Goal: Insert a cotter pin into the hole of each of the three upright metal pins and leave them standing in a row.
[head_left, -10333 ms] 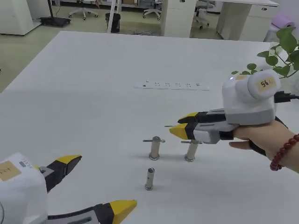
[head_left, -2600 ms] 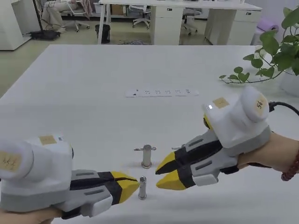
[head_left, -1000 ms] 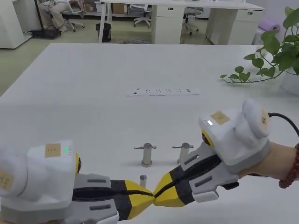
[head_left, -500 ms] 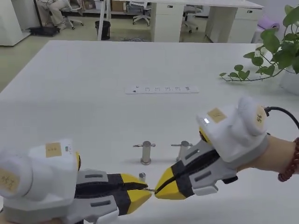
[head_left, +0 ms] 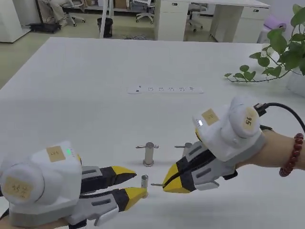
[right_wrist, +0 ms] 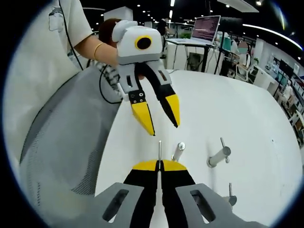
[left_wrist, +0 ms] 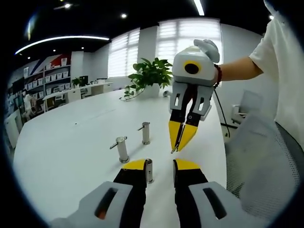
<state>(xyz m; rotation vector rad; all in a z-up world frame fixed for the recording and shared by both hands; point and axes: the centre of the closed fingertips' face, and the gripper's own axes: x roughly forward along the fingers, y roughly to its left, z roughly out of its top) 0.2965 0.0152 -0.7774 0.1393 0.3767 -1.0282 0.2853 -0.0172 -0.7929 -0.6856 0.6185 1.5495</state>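
— How are the jaws held?
— The left gripper [head_left: 141,181] is held with its jaws apart, and the bare metal pin [head_left: 144,181] is seen upright at their tips. The right gripper [head_left: 167,183] is closed on a cotter pin [head_left: 157,184], which is pointed toward 9 o'clock at that pin.
— And the rest?
— From the bare pin, one fitted pin [head_left: 149,153] is seen at 12 o'clock and a second fitted pin [head_left: 187,146] at 2 o'clock.

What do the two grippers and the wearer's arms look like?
Both the left gripper and right gripper: white-and-grey housings, black jaws with yellow tips, tan stickers. A black cable leaves the right one. That wrist wears a red bead bracelet; white short sleeve.
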